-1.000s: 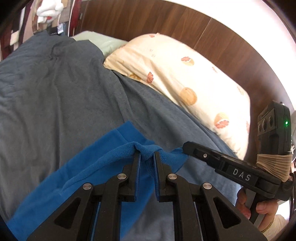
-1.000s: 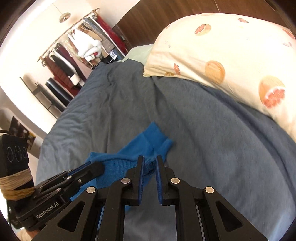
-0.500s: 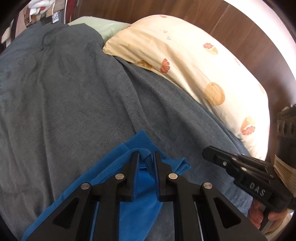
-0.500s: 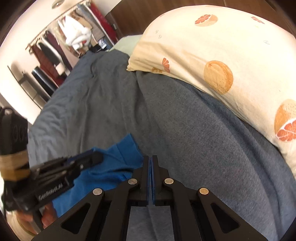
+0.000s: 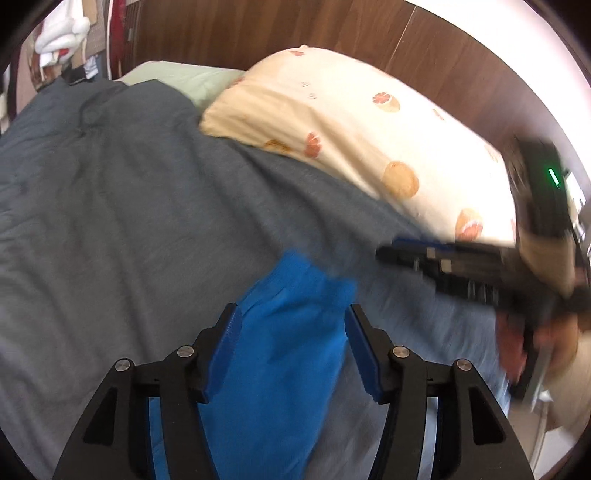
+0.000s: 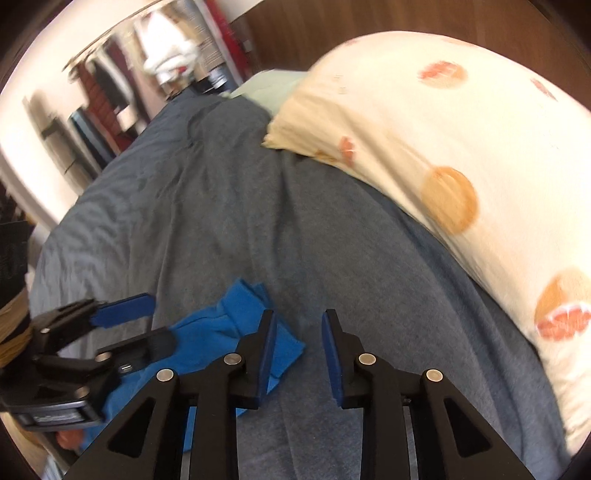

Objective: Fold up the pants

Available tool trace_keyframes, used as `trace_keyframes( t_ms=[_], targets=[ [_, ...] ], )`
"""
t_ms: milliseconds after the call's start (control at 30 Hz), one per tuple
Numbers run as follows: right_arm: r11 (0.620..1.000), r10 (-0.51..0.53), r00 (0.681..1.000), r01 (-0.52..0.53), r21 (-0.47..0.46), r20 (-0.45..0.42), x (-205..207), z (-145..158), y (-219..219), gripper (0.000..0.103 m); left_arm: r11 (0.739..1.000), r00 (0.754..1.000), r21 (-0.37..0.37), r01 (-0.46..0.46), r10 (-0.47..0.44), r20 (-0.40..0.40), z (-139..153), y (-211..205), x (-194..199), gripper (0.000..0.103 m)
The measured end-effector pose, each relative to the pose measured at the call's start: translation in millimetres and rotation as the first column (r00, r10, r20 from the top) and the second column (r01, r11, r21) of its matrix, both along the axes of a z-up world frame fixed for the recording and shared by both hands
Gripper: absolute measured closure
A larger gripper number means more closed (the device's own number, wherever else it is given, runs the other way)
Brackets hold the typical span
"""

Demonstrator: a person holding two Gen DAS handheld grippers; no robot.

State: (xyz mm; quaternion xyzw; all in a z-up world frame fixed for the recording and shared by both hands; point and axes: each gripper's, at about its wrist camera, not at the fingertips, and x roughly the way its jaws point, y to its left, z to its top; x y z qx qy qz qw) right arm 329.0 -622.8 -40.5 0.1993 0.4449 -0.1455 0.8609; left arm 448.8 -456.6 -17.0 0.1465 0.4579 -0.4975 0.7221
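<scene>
The blue pants [image 5: 284, 332] lie on the grey bedspread [image 5: 129, 206], their cuff end pointing toward the pillow. My left gripper [image 5: 291, 321] is open, its jaws wide apart above the cloth and holding nothing. In the right wrist view the pants [image 6: 221, 328] lie left of centre. My right gripper [image 6: 297, 325] is open and empty, its left finger over the cuff edge. The right gripper also shows blurred in the left wrist view [image 5: 391, 251], and the left gripper shows open in the right wrist view [image 6: 155, 321].
A cream pillow [image 5: 369, 133] with orange fruit prints lies against the dark wooden headboard [image 5: 295, 33]. A pale green pillow [image 5: 177, 77] sits beside it. A clothes rack [image 6: 147, 70] stands past the bed's far side.
Both grippers were shut on the blue cuff end. Both have opened and let go, and the pants now lie flat on the bedspread. The right gripper has pulled away to the right.
</scene>
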Motion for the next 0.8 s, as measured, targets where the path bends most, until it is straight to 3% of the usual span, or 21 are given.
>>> trace_keyframes(
  t_ms=[133,200,267,367,467,567,667,800],
  targets=[
    [0.990,0.140,0.988,-0.140,-0.006,-0.067,28.0,-0.1,13.5,0.072,0.995,1.000,0.100,-0.006,0.005,0.011,-6.6,43.3,11.3,0.046],
    [0.978,0.209,0.970,-0.211,-0.004,-0.123,47.6,-4.8,19.6,0.072,0.982,0.999,0.190,0.013,-0.019,0.030,-14.2,60.2,16.1,0.046],
    [0.961,0.257,0.946,-0.273,-0.054,-0.199,68.6,-9.9,28.0,0.072,0.966,0.997,0.254,0.035,-0.051,0.056,-20.7,71.3,18.5,0.046],
    [0.909,0.330,0.899,-0.384,-0.158,-0.286,89.2,-14.6,46.6,0.072,0.950,0.997,0.306,0.070,-0.075,0.007,-32.5,82.6,25.4,0.048],
    [0.863,0.399,0.848,-0.476,-0.168,-0.350,102.1,-20.2,63.1,0.072,0.933,0.990,0.334,0.137,-0.120,-0.070,-44.3,90.1,29.0,0.049],
    [0.843,0.417,0.817,-0.511,-0.165,-0.398,110.5,-26.4,67.3,0.072,0.928,0.984,0.337,0.160,-0.125,-0.124,-56.8,92.2,36.5,0.060],
    [0.841,0.421,0.811,-0.517,-0.160,-0.406,114.6,-29.1,64.1,0.072,0.925,0.978,0.335,0.178,-0.127,-0.168,-71.1,90.0,45.3,0.063],
    [0.847,0.414,0.810,-0.510,-0.152,-0.415,116.1,-34.4,59.8,0.072,0.913,0.976,0.359,0.193,-0.140,-0.169,-83.8,86.7,51.6,0.070]
  ],
)
